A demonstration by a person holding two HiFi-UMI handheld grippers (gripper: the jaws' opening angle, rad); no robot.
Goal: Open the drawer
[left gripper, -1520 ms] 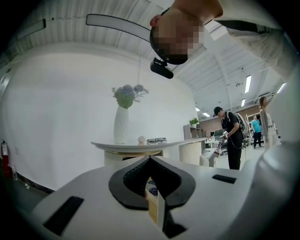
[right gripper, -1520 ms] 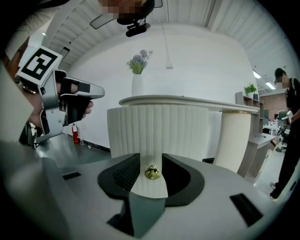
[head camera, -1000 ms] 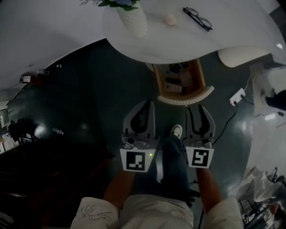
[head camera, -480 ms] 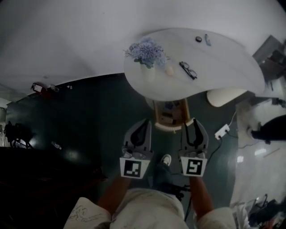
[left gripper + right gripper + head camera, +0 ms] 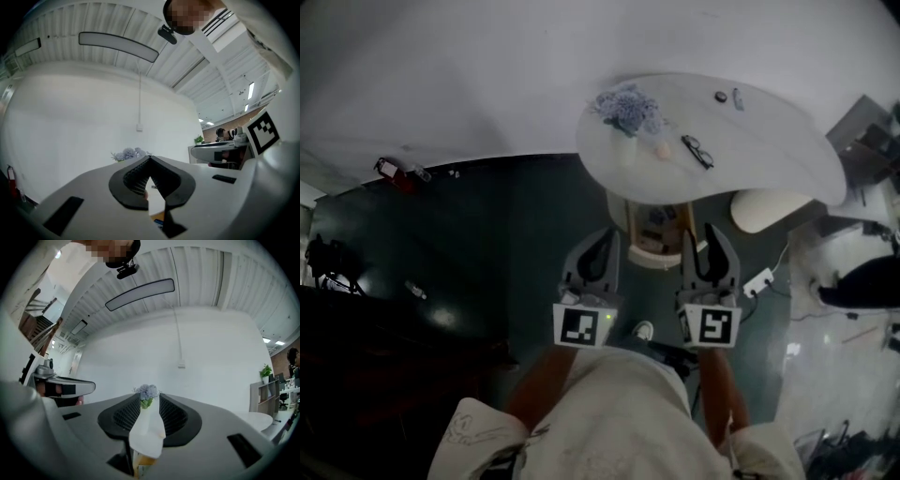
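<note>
The drawer hangs under the white table. It stands pulled out, showing its wooden inside and several small items behind its pale curved front. In the head view my left gripper is just left of that front and my right gripper just right of it, neither touching it. The left gripper has its tips together with nothing between them. The right gripper stands open and holds nothing. Through its gap I see the vase of flowers and a strip of the drawer.
On the table are the vase of flowers, a pair of glasses and two small items near the far edge. A pale round seat and a power strip with its cable lie to the right. My shoe is on the dark floor.
Both grippers have risen, and the head view has pulled back, so the table and drawer look smaller and the whole tabletop shows. Neither gripper's jaws have changed.
</note>
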